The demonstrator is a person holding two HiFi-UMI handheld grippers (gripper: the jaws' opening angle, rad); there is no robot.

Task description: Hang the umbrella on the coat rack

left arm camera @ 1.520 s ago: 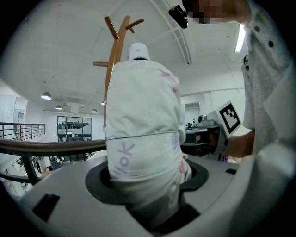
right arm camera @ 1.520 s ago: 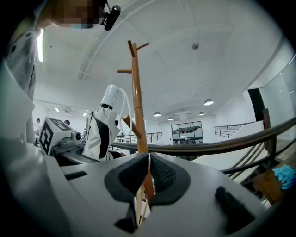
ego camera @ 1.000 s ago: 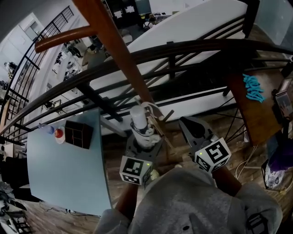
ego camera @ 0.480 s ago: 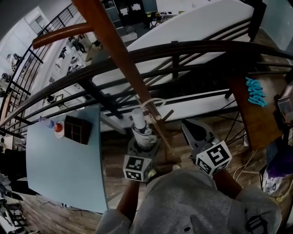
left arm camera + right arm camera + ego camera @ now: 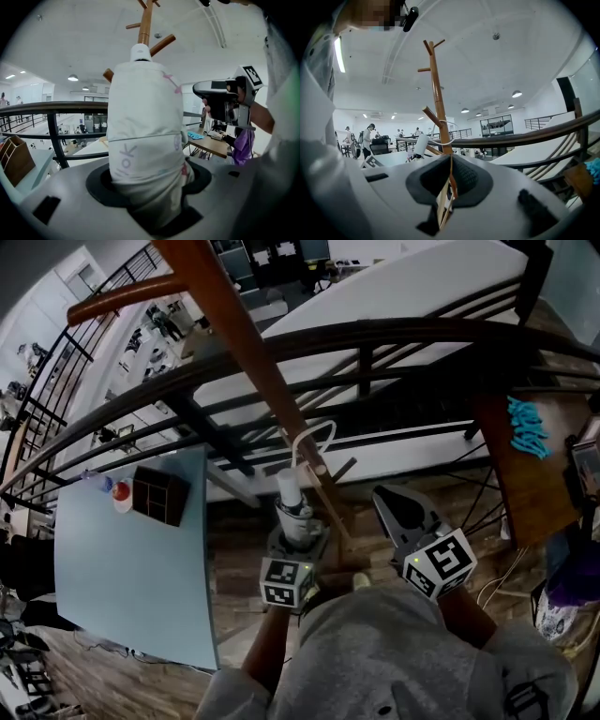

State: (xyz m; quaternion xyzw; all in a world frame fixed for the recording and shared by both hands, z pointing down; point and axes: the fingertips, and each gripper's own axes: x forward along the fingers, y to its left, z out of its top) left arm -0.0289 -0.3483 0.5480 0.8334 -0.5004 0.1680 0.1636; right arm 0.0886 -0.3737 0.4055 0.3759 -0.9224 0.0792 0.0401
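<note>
Left hand-held gripper (image 5: 298, 529): jaws wide, clamped on the folded umbrella (image 5: 145, 136), which is in a white sleeve with its tip up. The umbrella sits low, just left of the coat rack (image 5: 246, 343) pole. Its white wrist loop (image 5: 316, 439) lies against the pole by a lower peg; we cannot tell whether it goes round either. Right hand-held gripper (image 5: 401, 510): jaws together, holding nothing we can make out, just right of the pole. A black railing (image 5: 403, 334) lies beyond, with a pale blue bench (image 5: 131, 596) at left.

White umbrella (image 5: 143, 131) in L gripper (image 5: 149, 190), rack (image 5: 146, 21) behind
</note>
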